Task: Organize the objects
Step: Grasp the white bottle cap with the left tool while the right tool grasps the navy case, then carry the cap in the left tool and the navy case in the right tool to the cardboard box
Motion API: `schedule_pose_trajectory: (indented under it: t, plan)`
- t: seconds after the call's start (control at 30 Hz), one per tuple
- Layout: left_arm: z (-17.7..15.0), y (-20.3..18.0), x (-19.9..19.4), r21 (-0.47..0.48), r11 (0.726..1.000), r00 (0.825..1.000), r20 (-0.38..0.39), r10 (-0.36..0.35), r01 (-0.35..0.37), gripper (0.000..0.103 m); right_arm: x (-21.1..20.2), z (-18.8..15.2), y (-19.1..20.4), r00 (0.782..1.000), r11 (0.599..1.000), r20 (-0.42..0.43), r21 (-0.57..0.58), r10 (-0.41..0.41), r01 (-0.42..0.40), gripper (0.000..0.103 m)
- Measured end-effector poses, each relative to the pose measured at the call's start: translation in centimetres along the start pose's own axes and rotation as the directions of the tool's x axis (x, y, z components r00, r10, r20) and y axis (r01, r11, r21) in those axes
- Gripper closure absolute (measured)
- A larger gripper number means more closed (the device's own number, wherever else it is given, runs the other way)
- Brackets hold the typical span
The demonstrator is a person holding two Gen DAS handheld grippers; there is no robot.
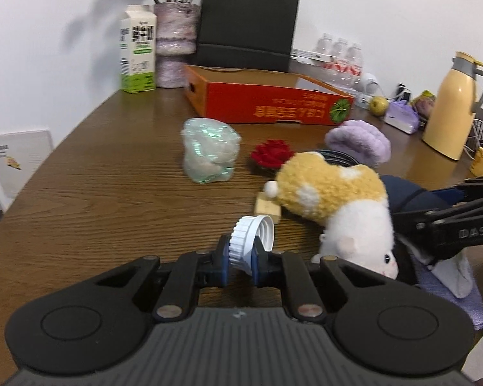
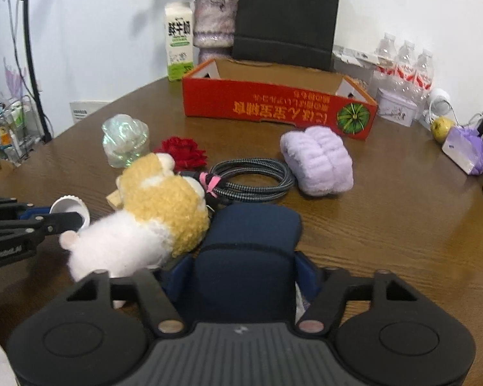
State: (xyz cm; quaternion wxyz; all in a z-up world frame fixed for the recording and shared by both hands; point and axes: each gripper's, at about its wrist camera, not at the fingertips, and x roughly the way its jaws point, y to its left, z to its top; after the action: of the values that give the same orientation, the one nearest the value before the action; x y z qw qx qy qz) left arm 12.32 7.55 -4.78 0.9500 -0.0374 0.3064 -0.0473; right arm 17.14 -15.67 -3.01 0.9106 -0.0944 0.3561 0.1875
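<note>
White ribbed cap (image 1: 251, 241), orange-and-white plush (image 2: 151, 212), red box (image 2: 273, 103) (green pumpkin print), lilac towel (image 2: 318, 160)

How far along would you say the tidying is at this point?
Early: nothing shows inside the red box, though its floor is hidden. The left gripper pinches a white cap; the right gripper clamps a navy case. The plush toy, cable, red flower and purple cloth lie loose.

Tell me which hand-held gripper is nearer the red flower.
Left, narrowly and hedged. The left hand-held gripper, clamping the white cap, sits just in front of the red flower. The right hand-held gripper, gripping the navy pouch, sits farther back behind the plush toy.
</note>
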Motion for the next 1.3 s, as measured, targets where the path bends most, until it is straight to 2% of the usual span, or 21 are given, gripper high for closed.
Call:
schedule_pose_trajectory:
  t: [0.23, 0.37, 0.67, 0.83, 1.3]
  plan:
    - [-0.4, 0.2, -0.6, -0.016, 0.999, 0.999, -0.005, 0.033, -0.033, 0.089, -1.3, -0.6, -2.5, 1.000, 0.999, 0.007, -0.035, 0.030, -0.030, 0.040]
    - [-0.6, 0.0, -0.6, -0.025, 0.999, 0.999, -0.006, 0.046, -0.046, 0.089, -0.8, -1.2, -3.6, 0.999, 0.999, -0.016, -0.043, 0.028, -0.028, 0.040]
    - [-0.6, -0.5, -0.6, -0.028, 0.997, 0.997, -0.007, 0.077, -0.077, 0.089, -0.4, -1.8, -3.4, 1.000, 0.999, 0.001, -0.038, 0.018, -0.018, 0.036]
    - [-0.5, -1.0, -1.0, -0.024, 0.997, 0.997, 0.008, 0.076, -0.076, 0.089, -1.1, -2.0, -3.7, 0.999, 0.999, 0.040, -0.020, 0.029, -0.029, 0.041]
    - [2.3, -4.0, -2.8, 0.004, 0.998, 0.995, 0.088, 0.055, -0.056, 0.089, -3.4, -1.3, -4.8, 0.989, 0.999, 0.147, -0.012, 0.031, -0.030, 0.041]
